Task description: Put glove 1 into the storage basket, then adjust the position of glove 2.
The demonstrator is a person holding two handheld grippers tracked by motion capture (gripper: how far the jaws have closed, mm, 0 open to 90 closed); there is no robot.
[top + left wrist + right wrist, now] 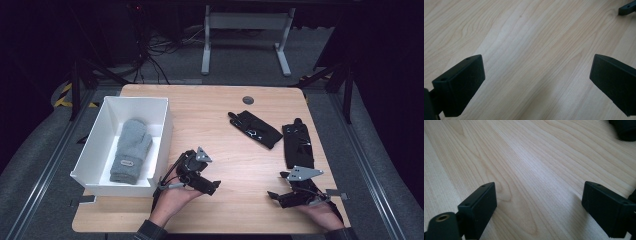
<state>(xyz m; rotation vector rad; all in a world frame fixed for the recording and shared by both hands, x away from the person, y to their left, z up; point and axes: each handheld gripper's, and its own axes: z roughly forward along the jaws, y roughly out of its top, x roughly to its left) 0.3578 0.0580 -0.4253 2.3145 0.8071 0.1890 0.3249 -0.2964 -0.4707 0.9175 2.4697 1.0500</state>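
both claws gaping, black gloves (255,129) near

Right gripper view: dark object (625,130) cut off at upper right corner, blurred, identity unclear.

Table (240,135) brightly lit from above against dark surroundings; soft shadows beneath the jaws; gripper views slightly blurred, with pale sheen on wood.

No text can be read
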